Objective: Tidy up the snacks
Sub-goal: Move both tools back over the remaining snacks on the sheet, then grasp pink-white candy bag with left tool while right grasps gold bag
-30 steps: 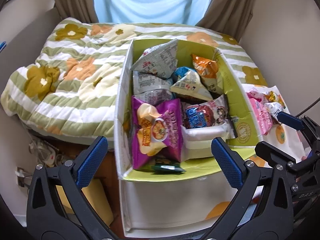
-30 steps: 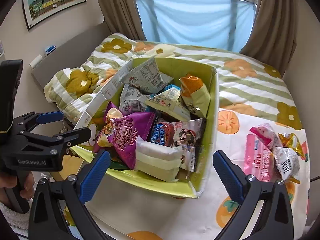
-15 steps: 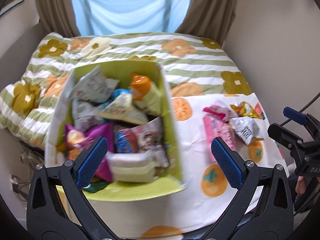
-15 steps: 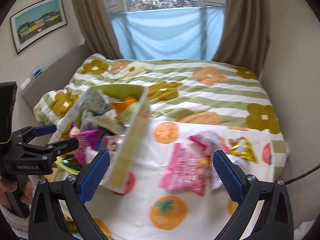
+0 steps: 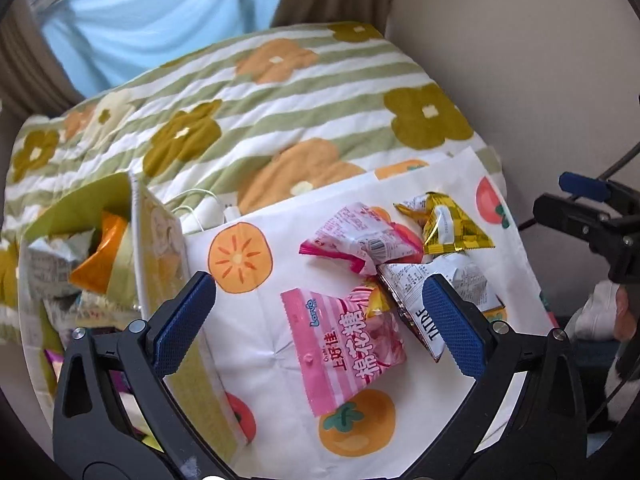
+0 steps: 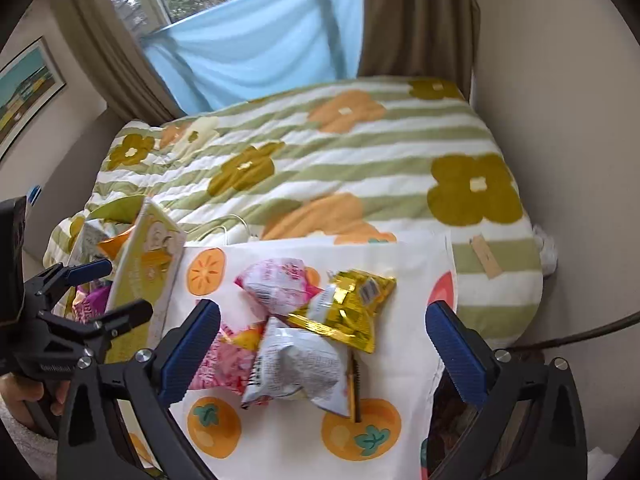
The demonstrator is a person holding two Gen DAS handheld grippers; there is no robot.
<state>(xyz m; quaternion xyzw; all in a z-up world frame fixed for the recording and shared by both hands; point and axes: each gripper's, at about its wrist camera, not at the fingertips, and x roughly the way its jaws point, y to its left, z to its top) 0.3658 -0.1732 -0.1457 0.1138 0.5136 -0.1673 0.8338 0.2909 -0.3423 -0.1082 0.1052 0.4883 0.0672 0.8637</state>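
Left wrist view: the pink bag [image 5: 352, 344] lies flat on the cloth [image 5: 256, 332] right of the box [image 5: 160, 240], straight ahead between the left gripper's [image 5: 320, 326] wide-spread fingers, long axis running away. The right gripper [image 6: 322, 350], also wide and empty, faces the silver bag [image 6: 298, 368].

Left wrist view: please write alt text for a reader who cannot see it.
The open left gripper hovers over a small pile of snack packets on a white persimmon-print cloth: a pink striped marshmallow bag nearest, a pink packet, a gold packet and a silver packet. A green box of snacks stands at left, on a flowered quilt.
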